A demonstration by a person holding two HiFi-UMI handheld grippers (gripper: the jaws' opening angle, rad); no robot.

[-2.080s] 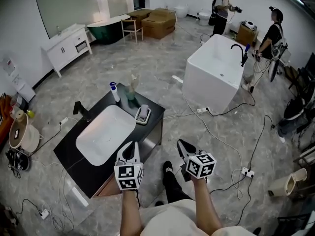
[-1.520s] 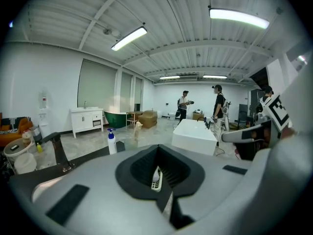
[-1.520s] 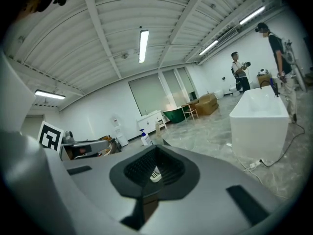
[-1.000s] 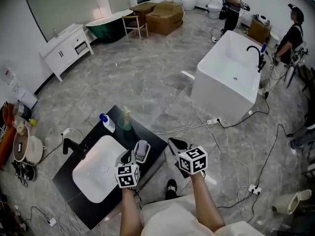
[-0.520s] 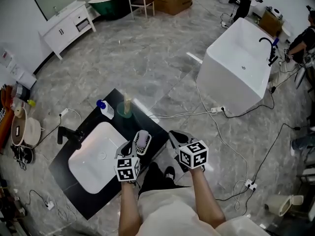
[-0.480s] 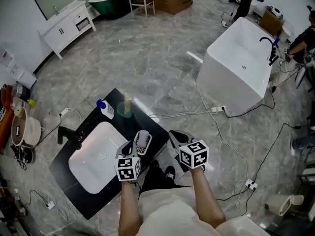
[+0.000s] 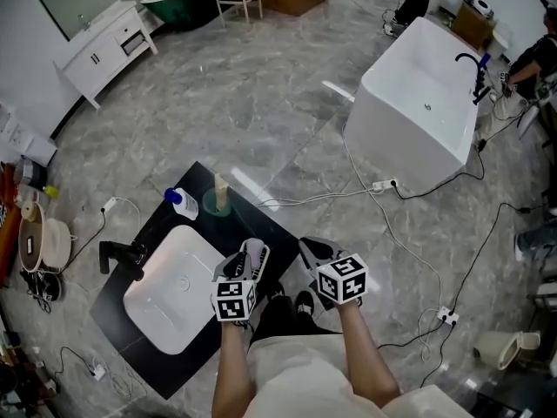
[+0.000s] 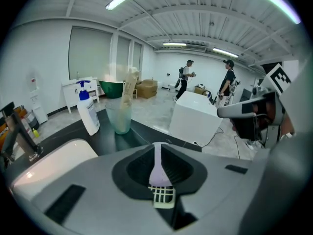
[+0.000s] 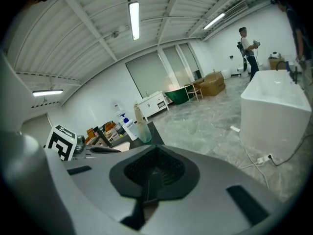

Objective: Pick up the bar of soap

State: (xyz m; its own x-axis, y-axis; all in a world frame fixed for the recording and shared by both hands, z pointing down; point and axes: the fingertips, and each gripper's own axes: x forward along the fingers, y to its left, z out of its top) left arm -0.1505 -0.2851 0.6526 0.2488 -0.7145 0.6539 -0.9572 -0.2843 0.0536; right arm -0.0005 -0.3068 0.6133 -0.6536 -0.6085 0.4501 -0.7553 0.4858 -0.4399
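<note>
A lilac bar of soap (image 7: 254, 252) lies in a white slatted dish (image 7: 250, 262) at the front right corner of the black vanity top (image 7: 148, 233). My left gripper (image 7: 237, 266) hangs right over the dish. In the left gripper view its jaws (image 8: 157, 150) are opening to a narrow slit. Through that slit I see the soap (image 8: 158, 173) and the dish (image 8: 164, 196) below, with neither pad pressing on the soap. Off the counter's right edge, my right gripper (image 7: 312, 249) is shut and holds nothing (image 9: 154, 155).
A blue-capped pump bottle (image 7: 181, 203) and a green cup (image 7: 218, 202) stand at the counter's back. A white basin (image 7: 174, 287) with a black tap (image 7: 122, 255) lies to the left. A white bathtub (image 7: 418, 103) and floor cables (image 7: 383, 185) are to the right, with people beyond.
I have come closer to the vanity. The left gripper has moved forward from short of the soap dish to right over it. The right gripper keeps its place beside it.
</note>
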